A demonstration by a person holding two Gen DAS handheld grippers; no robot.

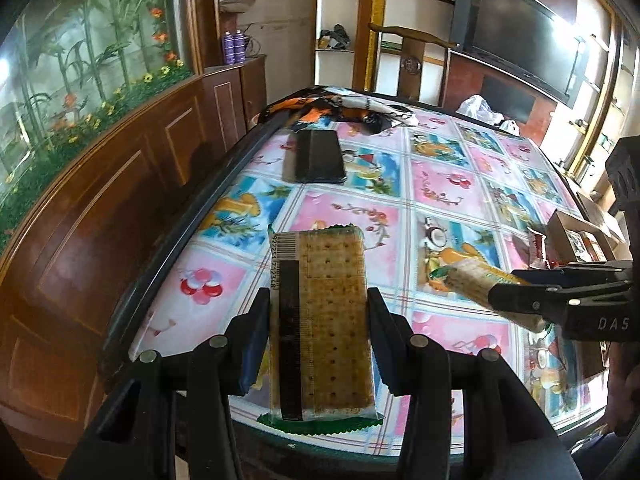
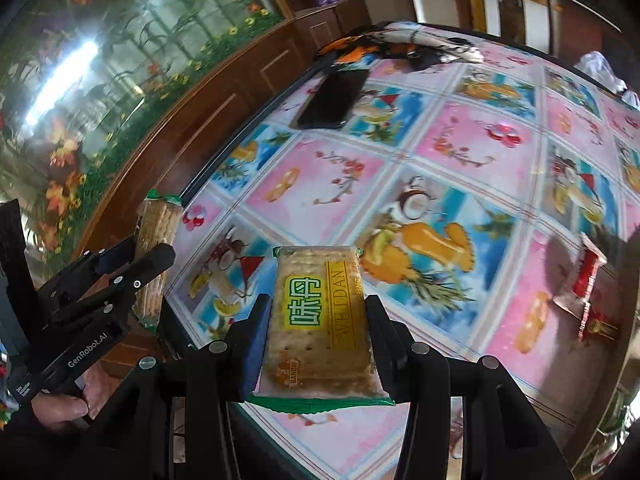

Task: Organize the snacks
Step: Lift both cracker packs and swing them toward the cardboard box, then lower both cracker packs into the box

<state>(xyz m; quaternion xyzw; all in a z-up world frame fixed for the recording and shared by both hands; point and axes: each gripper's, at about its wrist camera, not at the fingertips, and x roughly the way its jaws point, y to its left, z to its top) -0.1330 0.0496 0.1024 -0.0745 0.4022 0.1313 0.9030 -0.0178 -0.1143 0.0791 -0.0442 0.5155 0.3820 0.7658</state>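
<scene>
My left gripper (image 1: 318,300) is shut on a clear, green-edged cracker packet (image 1: 332,264), barcode side up, held above the near edge of the table (image 1: 440,184). In the right wrist view that gripper (image 2: 151,246) and its packet (image 2: 158,216) show at the left, held by a hand. My right gripper (image 2: 318,304) is shut on a second cracker packet (image 2: 316,276) with a yellow-green label facing up. From the left wrist view the right gripper (image 1: 506,286) clamps this packet (image 1: 464,276) at the right. A red snack packet (image 2: 588,292) lies on the table's right side.
The table carries a bright fruit-patterned cloth. A black phone (image 1: 316,156) lies toward the far left, with a crumpled patterned cloth (image 1: 340,108) behind it. An open cardboard box (image 1: 576,236) stands at the right edge. A wooden cabinet (image 1: 120,200) runs along the left.
</scene>
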